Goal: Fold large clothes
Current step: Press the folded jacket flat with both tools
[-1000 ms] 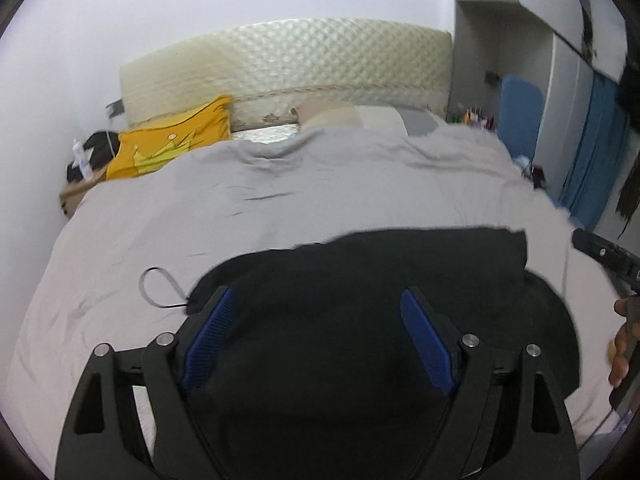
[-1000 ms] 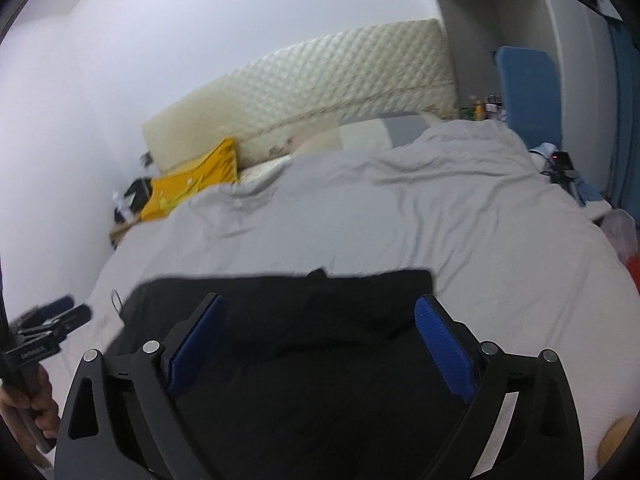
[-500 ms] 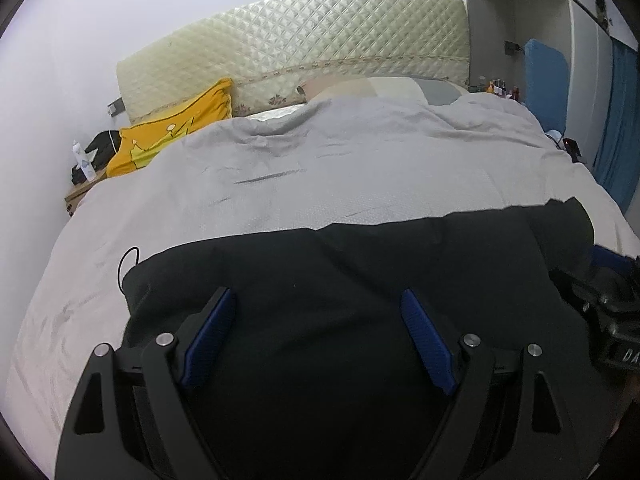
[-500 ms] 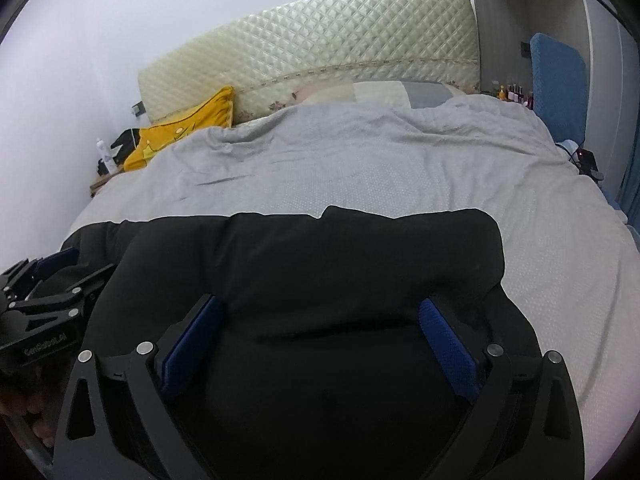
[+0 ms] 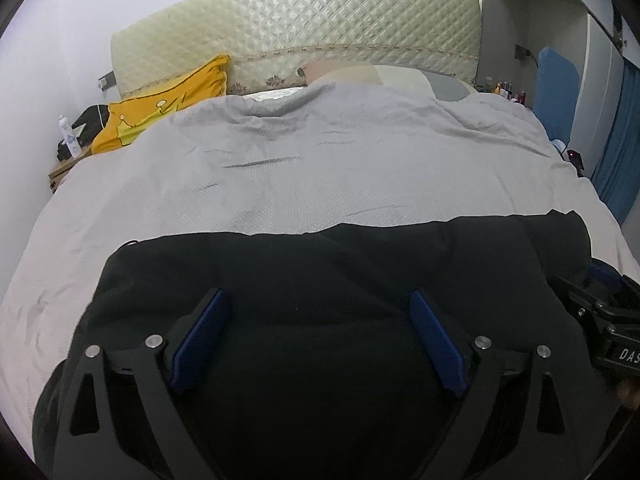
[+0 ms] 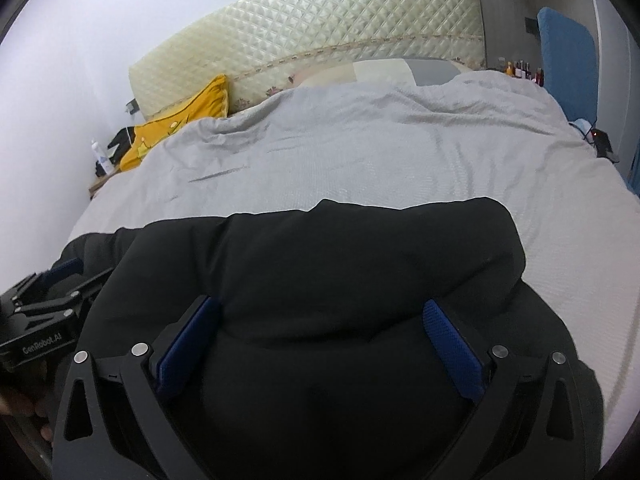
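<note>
Black garment (image 5: 320, 272) now spreads wider across the grey bed (image 5: 300, 176) than a second ago. Left gripper (image 5: 316, 336) and right gripper (image 6: 320, 340) both gape open above it; next fold looks ready.

black garment (image 5: 320, 276) is matt cloth, soft looking, barely any sheen. grey bedspread (image 5: 304, 176) is a finely textured woven fabric, a bit wrinkled. headboard (image 5: 304, 52) is quilted and glossy, diamond padded. gripper fingers (image 6: 452, 348) are matt black plastic with rough blue pads and shiny metal screws
</note>
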